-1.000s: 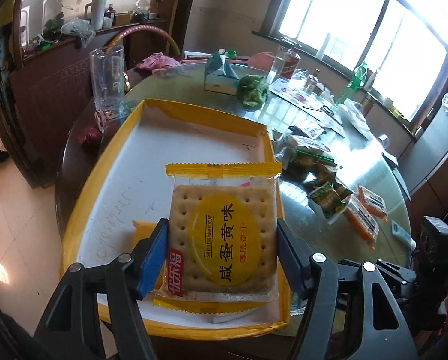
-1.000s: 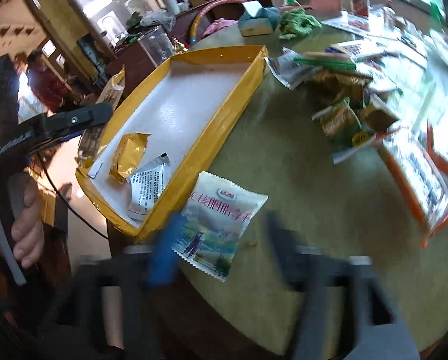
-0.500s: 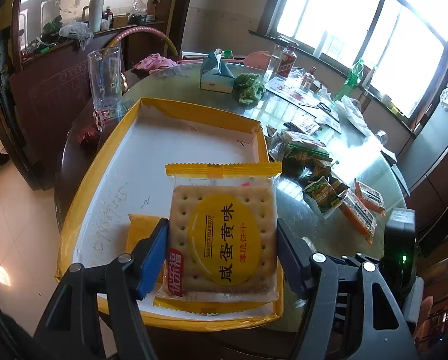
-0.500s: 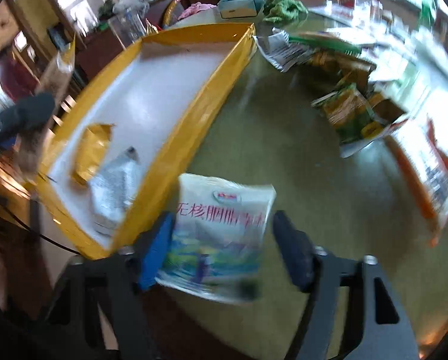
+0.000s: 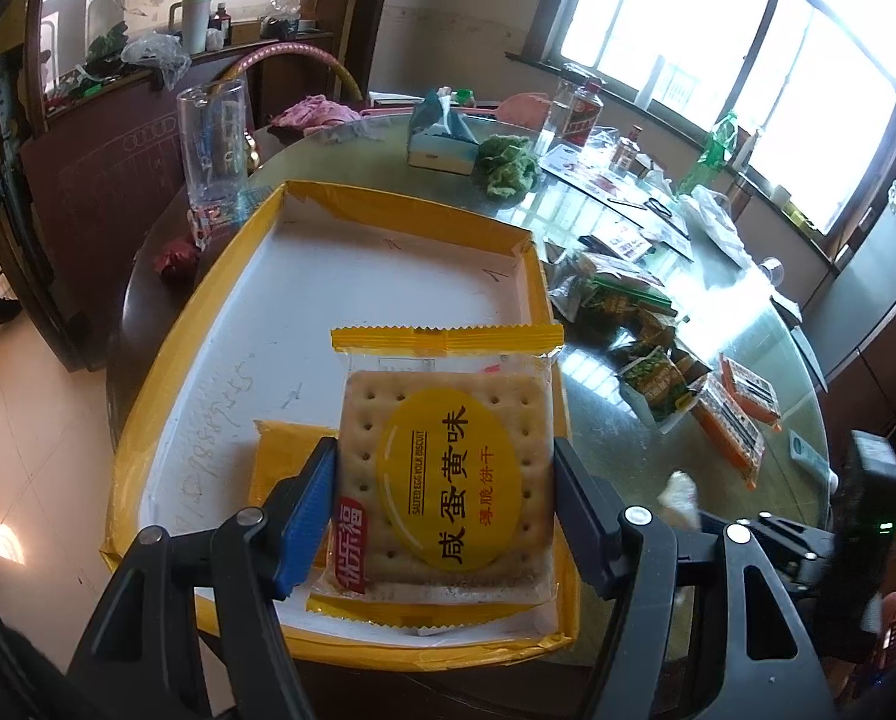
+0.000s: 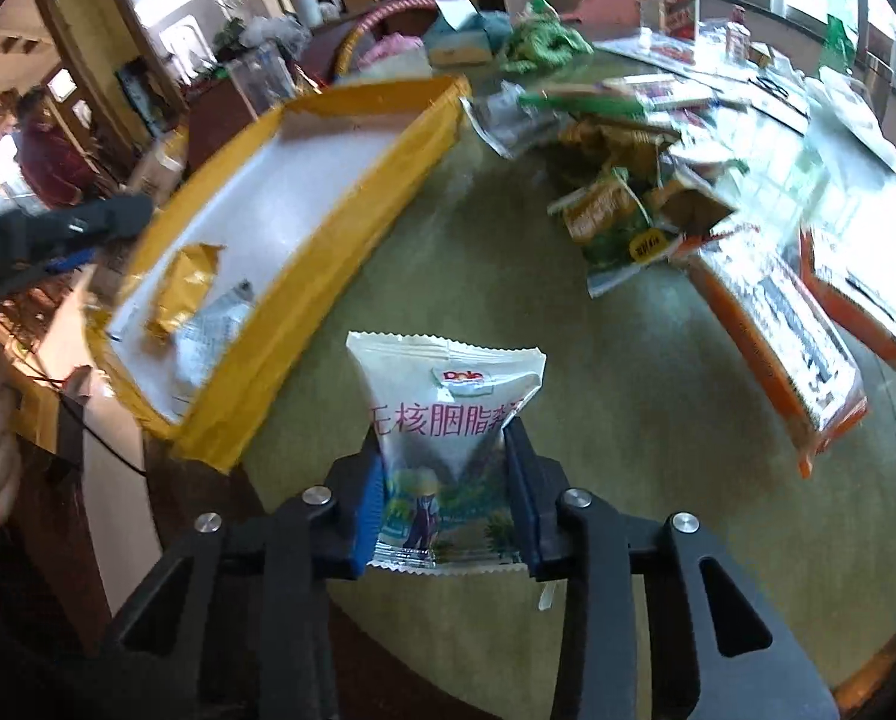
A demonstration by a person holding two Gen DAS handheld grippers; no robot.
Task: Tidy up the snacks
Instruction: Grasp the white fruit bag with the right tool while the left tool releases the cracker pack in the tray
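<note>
over the yellow tray (image 5: 166, 360), left fingers (image 5: 304, 510) hold a cracker packet (image 5: 448, 468); right fingers (image 6: 370, 498) closing on a white pouch (image 6: 448, 396).

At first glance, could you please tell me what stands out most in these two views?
The salted egg yolk biscuit pack is held in the left tongs over the yellow-rimmed tray. The right tongs are closing on a white Dole snack pouch above the table, beside the tray.

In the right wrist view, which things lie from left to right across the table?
Yellow-rimmed white tray → white Dole snack pouch in the closing right gripper → green and yellow snack packets → orange-edged flat packs.
</note>
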